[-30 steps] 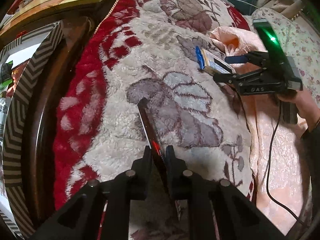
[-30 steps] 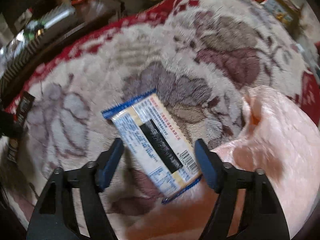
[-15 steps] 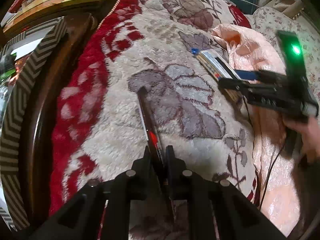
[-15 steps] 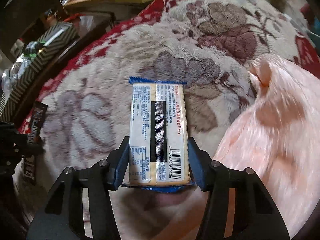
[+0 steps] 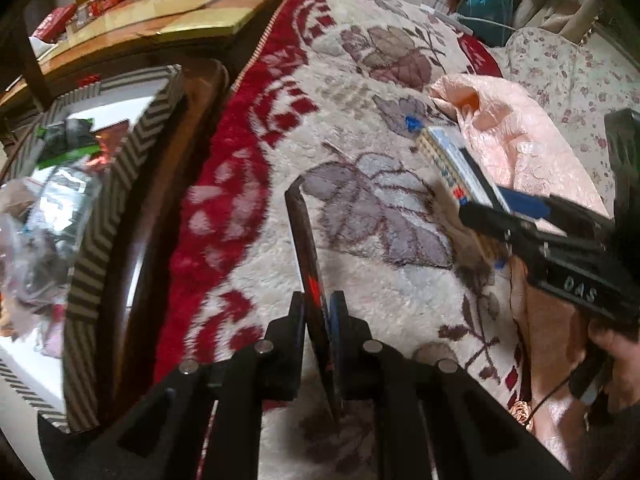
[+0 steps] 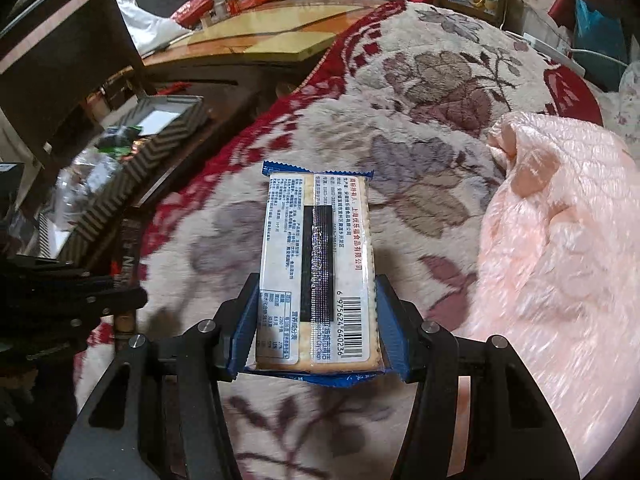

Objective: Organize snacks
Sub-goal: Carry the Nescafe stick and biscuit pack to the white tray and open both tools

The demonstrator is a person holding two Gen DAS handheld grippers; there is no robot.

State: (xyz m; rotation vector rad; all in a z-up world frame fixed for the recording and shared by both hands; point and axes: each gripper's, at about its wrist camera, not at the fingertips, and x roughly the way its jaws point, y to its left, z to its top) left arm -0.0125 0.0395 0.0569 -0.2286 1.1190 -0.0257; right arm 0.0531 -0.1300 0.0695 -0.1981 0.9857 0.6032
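1. Right gripper (image 6: 316,320): jaws are closed part-way across the short width of a cracker packet (image 6: 316,264), with the blue pads (image 6: 245,320) pressed on its two long edges near the barcode end. The packet is held clear of the blanket (image 6: 420,120), with its far end projecting forward.
2. Left gripper (image 5: 318,316): jaws are nearly fully closed on a thin dark snack bar (image 5: 304,248), which is held edge-on, its long end sticking out over the blanket.
3. Handling, cracker packet: judged light and stiff as a block, but brittle inside. A flat-sided clamp across the width is considered suitable; a harder squeeze could crack the biscuits. The glossy film is judged slippery, so a tilt may let it slide.
4. Handling, snack bar: judged light and slim, with a slick wrapper. The grip lies near one end, so the free length may droop or swing.
5. Surroundings: a striped box (image 5: 116,184) holding other wrapped snacks is seen beside the blanket's red border, well apart from both packets. It is judged the likely destination. A pink cloth (image 6: 560,260) lies to the right.
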